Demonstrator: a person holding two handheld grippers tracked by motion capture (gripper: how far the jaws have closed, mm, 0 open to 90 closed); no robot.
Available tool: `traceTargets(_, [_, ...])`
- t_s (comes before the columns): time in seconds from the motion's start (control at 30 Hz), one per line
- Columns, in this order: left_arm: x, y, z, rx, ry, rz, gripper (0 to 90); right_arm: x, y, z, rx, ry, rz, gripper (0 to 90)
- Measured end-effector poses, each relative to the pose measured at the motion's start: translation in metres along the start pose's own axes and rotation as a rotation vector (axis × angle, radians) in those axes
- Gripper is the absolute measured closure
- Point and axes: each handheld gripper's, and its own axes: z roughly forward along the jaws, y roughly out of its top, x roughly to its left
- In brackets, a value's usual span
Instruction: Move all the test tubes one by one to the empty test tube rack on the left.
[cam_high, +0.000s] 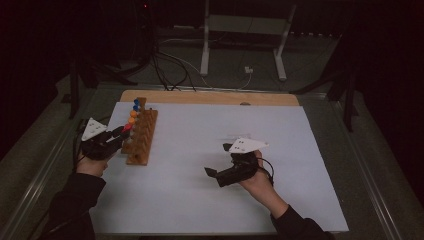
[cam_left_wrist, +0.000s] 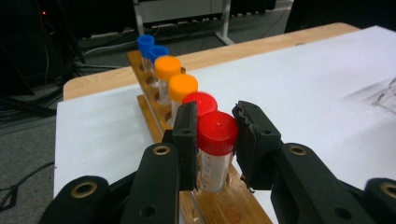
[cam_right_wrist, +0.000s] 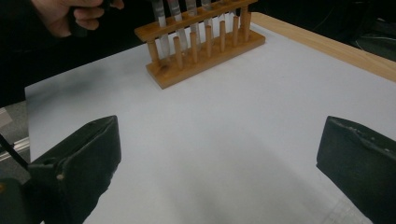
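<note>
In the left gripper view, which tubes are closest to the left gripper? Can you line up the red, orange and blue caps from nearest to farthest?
1. Red-capped tube, between the left gripper jaws, with a second red cap right behind it.
2. Orange caps, in the middle of the wooden rack.
3. Blue caps, at the rack's far end.

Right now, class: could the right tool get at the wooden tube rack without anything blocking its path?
Probably yes: the white sheet between the open right tool and the rack lies bare. The left tool, gripping a red-capped tube, crowds the rack's near end.
</note>
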Motion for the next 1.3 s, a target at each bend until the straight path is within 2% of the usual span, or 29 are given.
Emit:
traceTargets(0.23, [0.001,0.0,-0.003,0.01,-0.017,0.004,69.8,0.0,0.0,-0.001,-0.003,0.004,-0.001,0.0])
traceTargets(0.33, [-0.001,0.002,-0.01,0.003,-0.047,-0.006,55.4,0.0,0.0,-0.002,-0.005,0.003,0.005,0.0])
traceTargets(0.47, [-0.012,0.007,-0.022,0.006,-0.083,0.004,35.7,-0.001,-0.001,-0.003,-0.009,0.007,0.008,0.0])
traceTargets(0.6, [-0.027,0.013,-0.03,0.021,-0.146,0.028,17.2,-0.003,0.0,-0.004,-0.014,0.003,0.009,0.0])
traceTargets(0.7, [-0.041,0.018,-0.032,0.025,-0.229,0.05,11.3,-0.003,0.0,-0.006,-0.023,-0.004,0.01,0.0])
traceTargets(0.77, [-0.054,0.02,-0.031,0.036,-0.291,0.068,3.9,-0.002,0.0,-0.008,-0.03,-0.006,0.011,0.0])
traceTargets(0.87, [-0.069,0.02,-0.028,0.033,-0.332,0.08,1.8,-0.001,-0.001,-0.01,-0.03,-0.009,0.005,0.0])
traceTargets(0.93, [-0.081,0.017,-0.026,0.026,-0.382,0.085,1.4,0.001,-0.002,-0.012,-0.03,-0.008,0.003,0.0])
traceTargets(0.97, [-0.085,0.015,-0.024,0.026,-0.387,0.09,1.4,0.001,-0.003,-0.012,-0.029,-0.009,0.0,0.0])
traceTargets(1.07, [-0.103,0.005,-0.018,0.045,-0.432,0.105,1.1,0.003,-0.007,-0.014,-0.02,-0.011,0.0,0.0])
traceTargets(1.17, [-0.113,-0.004,-0.015,0.058,-0.468,0.125,1.1,0.004,-0.011,-0.017,-0.014,-0.018,0.0,0.0])
traceTargets(1.3, [-0.12,-0.019,-0.013,0.052,-0.467,0.148,1.1,0.003,-0.014,-0.019,-0.015,-0.021,0.007,0.0])
